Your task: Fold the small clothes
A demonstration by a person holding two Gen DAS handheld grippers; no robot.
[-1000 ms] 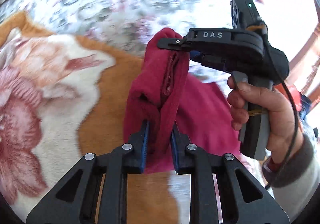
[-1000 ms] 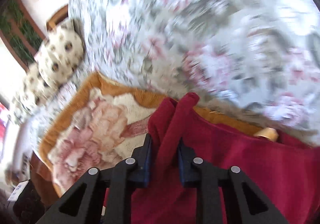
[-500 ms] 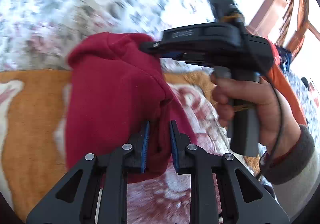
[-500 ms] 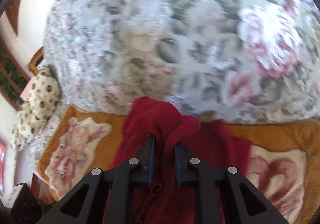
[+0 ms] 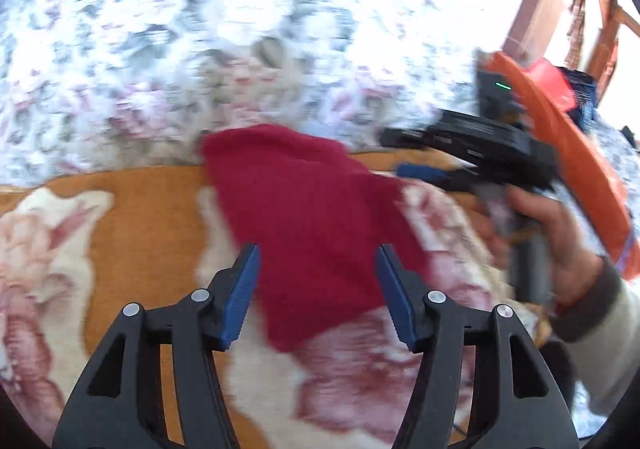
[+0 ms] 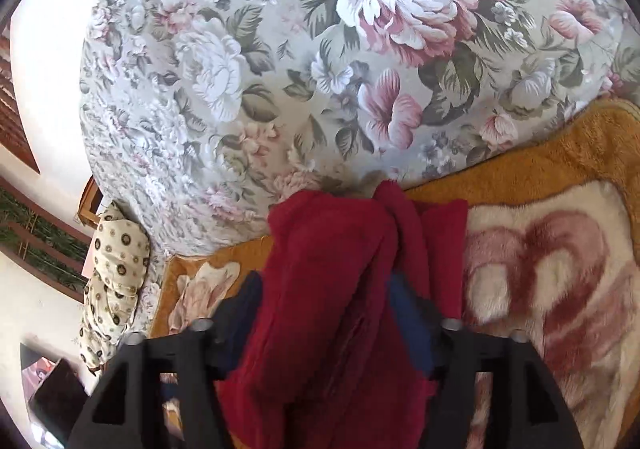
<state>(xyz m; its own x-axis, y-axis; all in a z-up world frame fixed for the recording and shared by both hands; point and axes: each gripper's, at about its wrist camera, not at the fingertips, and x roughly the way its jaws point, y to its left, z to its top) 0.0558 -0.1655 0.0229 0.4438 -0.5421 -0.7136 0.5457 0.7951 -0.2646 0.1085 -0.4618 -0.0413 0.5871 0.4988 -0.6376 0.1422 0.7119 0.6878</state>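
A small dark red garment point(image 5: 312, 201) lies folded on the orange and cream blanket point(image 5: 140, 209), its far edge against the floral quilt. My left gripper point(image 5: 316, 249) hovers over its near end with the jaws opening; the blue pads point(image 5: 240, 289) stand clear of the cloth. In the left wrist view the right gripper point(image 5: 394, 153), held by a hand point(image 5: 560, 241), is at the garment's right edge, blurred. In the right wrist view the garment point(image 6: 320, 249) lies between the opening jaws of my right gripper point(image 6: 326, 281) and hides part of both pads.
A floral quilt point(image 6: 320, 49) rises behind the blanket point(image 6: 540, 269). An orange object point(image 5: 560, 137) and wooden rails stand at the far right. A spotted pillow point(image 6: 116, 281) lies at the left by a wooden frame.
Both grippers were shut on the raised red garment. Now both sets of jaws stand wide apart and the garment lies folded on the blanket. The right gripper has drawn off to the right.
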